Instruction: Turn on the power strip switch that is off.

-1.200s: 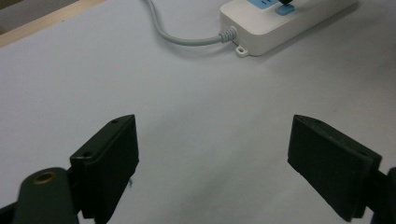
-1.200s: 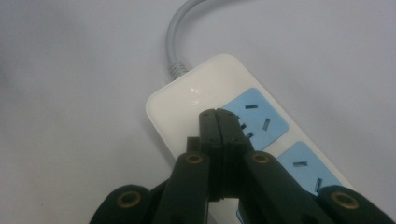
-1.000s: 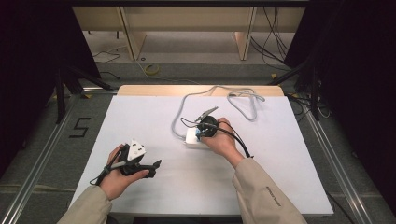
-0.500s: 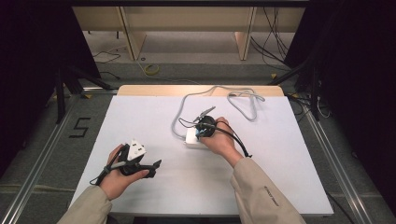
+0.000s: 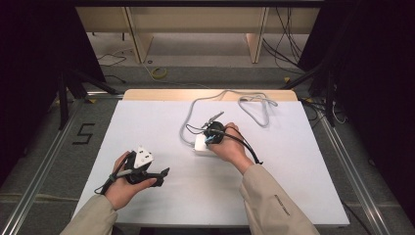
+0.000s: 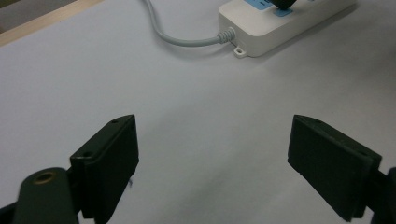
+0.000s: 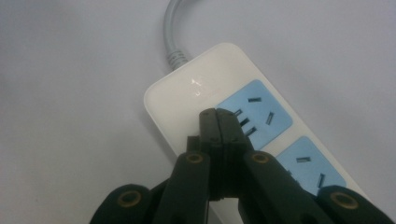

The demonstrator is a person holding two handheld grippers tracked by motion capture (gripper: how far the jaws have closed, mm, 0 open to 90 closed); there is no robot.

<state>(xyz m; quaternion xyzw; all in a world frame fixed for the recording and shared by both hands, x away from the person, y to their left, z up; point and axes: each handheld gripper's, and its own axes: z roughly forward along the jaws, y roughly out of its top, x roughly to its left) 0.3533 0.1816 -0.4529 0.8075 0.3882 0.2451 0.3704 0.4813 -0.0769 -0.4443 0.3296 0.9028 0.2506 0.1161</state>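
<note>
From up high, I see a white table with my two hands on it. My left claw sits near the front left part of the table, in my left hand. It has a grey three-cornered plate on top. My right claw is near the middle of the table, in my right hand, right on top of a white power strip. There is one power strip. Its grey cord loops away to the far edge of the table. On the floor to the left, a black mark reads "5".

In the left gripper view, my left claw is released, with its two black jaws wide apart and only bare white table between them. The power strip lies farther off at the top right, with its grey cord coming out of one end. A small tab with a hole sticks out at its corner.

In the right gripper view, my right claw is clenched, jaws pressed flat together with nothing between them. The tips sit over the power strip, at the edge of a blue socket panel. I count two blue socket panels, each with dark slots. The strip is white with round corners. The grey cord leaves its far end. I cannot read any writing on it.
</note>
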